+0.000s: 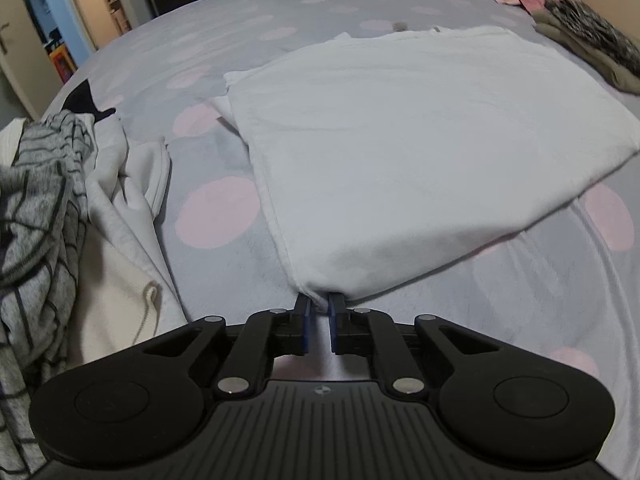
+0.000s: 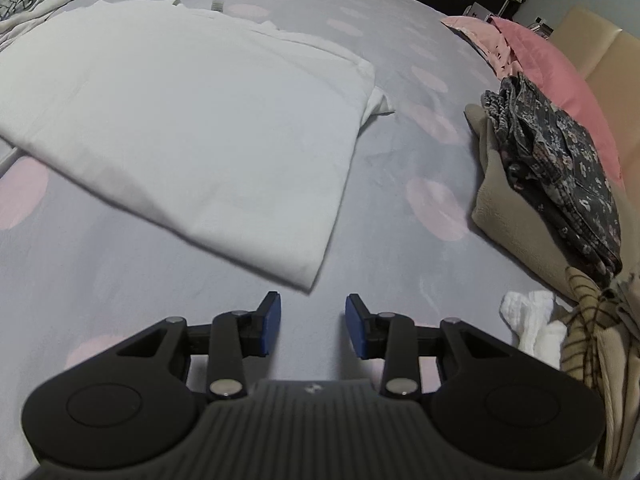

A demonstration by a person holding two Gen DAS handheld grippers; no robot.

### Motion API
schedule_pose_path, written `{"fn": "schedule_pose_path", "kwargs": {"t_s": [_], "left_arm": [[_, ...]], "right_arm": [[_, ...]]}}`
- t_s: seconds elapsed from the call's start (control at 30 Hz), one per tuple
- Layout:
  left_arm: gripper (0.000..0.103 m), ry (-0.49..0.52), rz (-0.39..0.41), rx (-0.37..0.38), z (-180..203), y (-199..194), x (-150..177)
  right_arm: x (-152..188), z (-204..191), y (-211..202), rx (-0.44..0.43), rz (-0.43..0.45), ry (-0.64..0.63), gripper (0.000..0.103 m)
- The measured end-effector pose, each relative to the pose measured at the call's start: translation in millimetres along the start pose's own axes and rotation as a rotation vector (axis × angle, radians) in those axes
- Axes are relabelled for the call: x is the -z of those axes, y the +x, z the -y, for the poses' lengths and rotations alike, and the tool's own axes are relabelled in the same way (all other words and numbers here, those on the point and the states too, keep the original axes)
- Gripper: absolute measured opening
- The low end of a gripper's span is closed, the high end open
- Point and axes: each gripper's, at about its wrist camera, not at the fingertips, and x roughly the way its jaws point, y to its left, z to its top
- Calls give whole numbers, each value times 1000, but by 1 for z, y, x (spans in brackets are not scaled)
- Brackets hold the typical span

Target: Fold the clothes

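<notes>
Lay mostly flat mid-bed, the white shirt [image 1: 400, 152], soft, thin, partly folded, sleeve tucked under. Near corner pinched in left gripper [image 1: 319, 304], jaws clenched on cloth; right gripper [image 2: 313, 312] just short of other corner, jaws released. Best matched: grab, lift evenly, keep hem taut.

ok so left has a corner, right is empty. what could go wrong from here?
1. The left hand-held gripper pinches only the very corner of the white shirt; a pull could slip it free.
2. The right hand-held gripper is open and short of the other near corner, so lifting now would likely skew the fold.
3. The folded stack lies close on the right; a swung shirt may brush it.
</notes>
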Motion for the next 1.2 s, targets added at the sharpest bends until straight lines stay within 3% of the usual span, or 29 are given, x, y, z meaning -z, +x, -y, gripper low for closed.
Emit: {"fn": "schedule_pose_path", "kwargs": {"t_s": [0.1,0.27,0.4,0.53,0.63,0.8,0.83,0.87,0.93,1.2], "left_arm": [[5,16,0,-3,1,-3,1],[4,43,-1,-9,2,-9,2],[3,71,-11,-18,2,-11,3],[0,96,-59,-78,1,-10,7],[0,82,-41,-81,-2,-18,10],[1,126,-2,-102,10,-29,13],[4,146,4,-104,15,-30,14],[12,174,11,-106,20,-31,14],[22,243,28,-119,34,-32,16],[39,562,47,-281,88,-7,35]], "right_arm": [[-8,-3,7,-5,10,-1,35],[-16,-10,17,-19,-16,6,11],[-18,-9,15,-8,-39,-8,8],[-14,-8,11,2,-57,-6,8],[-11,-11,7,25,-72,-26,5],[-4,-7,-4,31,-48,-7,8],[-3,-9,-9,30,-27,-13,16],[-3,-15,-14,32,5,-46,33],[0,-27,-24,34,66,-123,44],[20,-86,-17,151,135,-503,44]]}}
